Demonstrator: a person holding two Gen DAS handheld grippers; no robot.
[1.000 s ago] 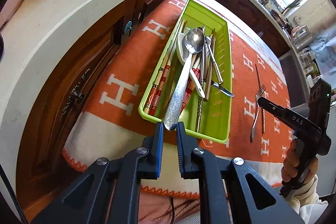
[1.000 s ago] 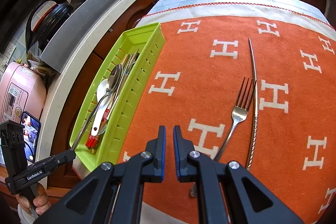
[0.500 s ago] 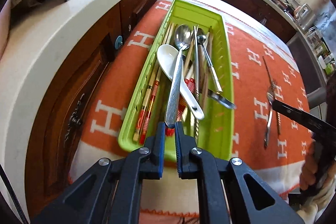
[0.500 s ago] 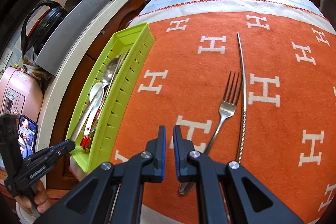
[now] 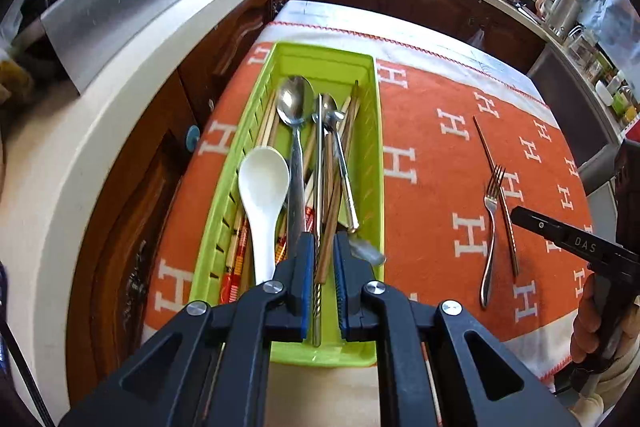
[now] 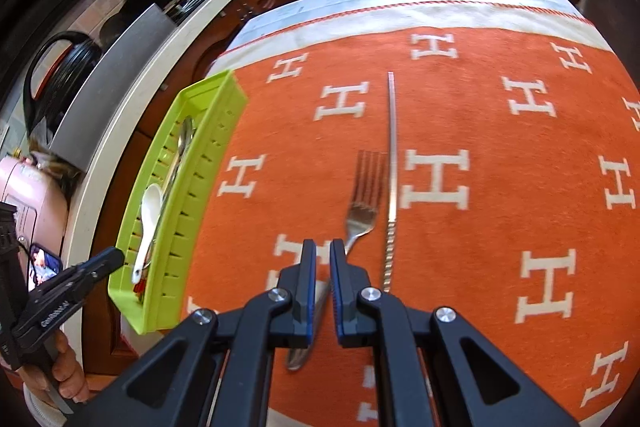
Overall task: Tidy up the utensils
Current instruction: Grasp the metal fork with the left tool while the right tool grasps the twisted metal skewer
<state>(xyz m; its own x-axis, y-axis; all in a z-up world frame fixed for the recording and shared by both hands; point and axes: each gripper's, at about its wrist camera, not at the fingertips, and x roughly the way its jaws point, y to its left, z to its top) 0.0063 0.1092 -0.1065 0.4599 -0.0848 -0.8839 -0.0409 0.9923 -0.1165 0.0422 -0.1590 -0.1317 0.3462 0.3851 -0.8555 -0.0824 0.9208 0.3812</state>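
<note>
The fork lies flat on the orange cloth well right of the green tray, touching the metal chopstick on its right; handle toward the camera, tines pointing away, long axis parallel to the tray. It looks stiff, light and slippery, sitting low, so mid-handle seems the best hold. The right tongs hang clenched and empty over that handle; the left tongs, likewise nearly closed on nothing, hover over the tray's near end.

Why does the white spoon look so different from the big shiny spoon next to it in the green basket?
The white spoon is matt white with a short, thick handle; the shiny spoon is silvery metal with a long, thin handle. The white spoon's bowl is wider and lies nearer the camera; the shiny spoon's bowl reaches farther up the green basket. Both lie lengthwise, bowls facing up.
</note>
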